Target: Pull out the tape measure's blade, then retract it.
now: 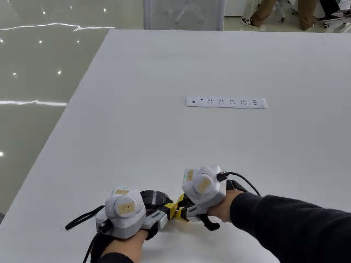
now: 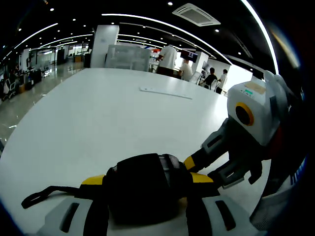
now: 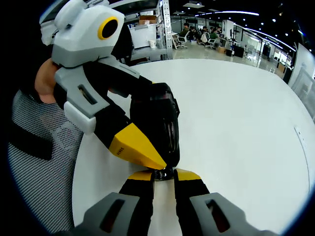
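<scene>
A black tape measure (image 1: 155, 197) lies at the near edge of the white table (image 1: 164, 109). My left gripper (image 1: 164, 211) is shut on its case, which sits between the yellow-tipped jaws in the left gripper view (image 2: 147, 189). My right gripper (image 1: 181, 211) meets it from the right. In the right gripper view, the right gripper (image 3: 164, 175) is shut on the small metal hook of the blade (image 3: 163, 172), right at the case (image 3: 157, 118). No length of blade shows between them. The case's black strap (image 1: 82, 218) trails to the left.
A white power strip (image 1: 226, 102) lies mid-table, well beyond the grippers. The table's left edge (image 1: 66, 109) runs diagonally beside a glossy floor. A chair (image 1: 184, 13) stands at the far end, and people sit and stand further off (image 2: 170, 56).
</scene>
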{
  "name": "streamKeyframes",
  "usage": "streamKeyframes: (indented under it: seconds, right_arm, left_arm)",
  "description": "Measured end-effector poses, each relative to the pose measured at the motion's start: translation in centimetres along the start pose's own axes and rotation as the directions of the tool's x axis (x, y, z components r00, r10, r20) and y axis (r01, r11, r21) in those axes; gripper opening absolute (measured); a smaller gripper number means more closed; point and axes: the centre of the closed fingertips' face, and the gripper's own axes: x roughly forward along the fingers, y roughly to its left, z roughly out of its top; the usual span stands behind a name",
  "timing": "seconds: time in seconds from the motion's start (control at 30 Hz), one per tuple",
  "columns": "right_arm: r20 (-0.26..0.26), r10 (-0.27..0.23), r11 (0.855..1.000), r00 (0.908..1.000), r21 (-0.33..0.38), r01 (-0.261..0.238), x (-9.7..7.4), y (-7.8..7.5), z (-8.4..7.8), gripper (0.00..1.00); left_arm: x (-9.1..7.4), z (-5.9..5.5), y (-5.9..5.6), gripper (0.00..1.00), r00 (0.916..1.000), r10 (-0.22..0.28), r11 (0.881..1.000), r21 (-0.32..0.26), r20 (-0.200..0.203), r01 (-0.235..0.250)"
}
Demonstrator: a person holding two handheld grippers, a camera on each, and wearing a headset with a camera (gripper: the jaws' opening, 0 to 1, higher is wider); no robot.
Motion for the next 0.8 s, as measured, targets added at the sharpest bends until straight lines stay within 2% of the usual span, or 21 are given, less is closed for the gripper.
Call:
streamKeyframes:
  seconds: [0.17,0.2,0.3,0.8]
  right_arm:
    - [0.007,0.006,0.999,1.0000,0.042,-0.006,-0.05,-0.16,-0.09,0.13]
    - [0.017,0.011,1.000,0.9998,0.014,-0.011,0.00,-0.06,0.04,0.13]
    - [0.021,0.000,1.000,0.9998,0.030,-0.001,-0.08,-0.01,-0.06,0.13]
    - [0.024,-0.010,1.000,0.9997,0.011,0.010,-0.13,0.05,-0.12,0.13]
  left_arm:
    - [-0.02,0.02,-0.01,0.60,1.0000,0.004,1.000,0.001,0.004,-0.004]
    - [-0.01,0.03,-0.01,0.60,1.0000,0.004,1.000,0.003,0.003,-0.004]
    - [-0.02,0.04,0.01,0.60,1.0000,0.003,1.000,0.002,0.006,-0.003]
    - [-0.02,0.04,0.03,0.60,1.0000,0.001,1.000,0.000,0.006,-0.001]
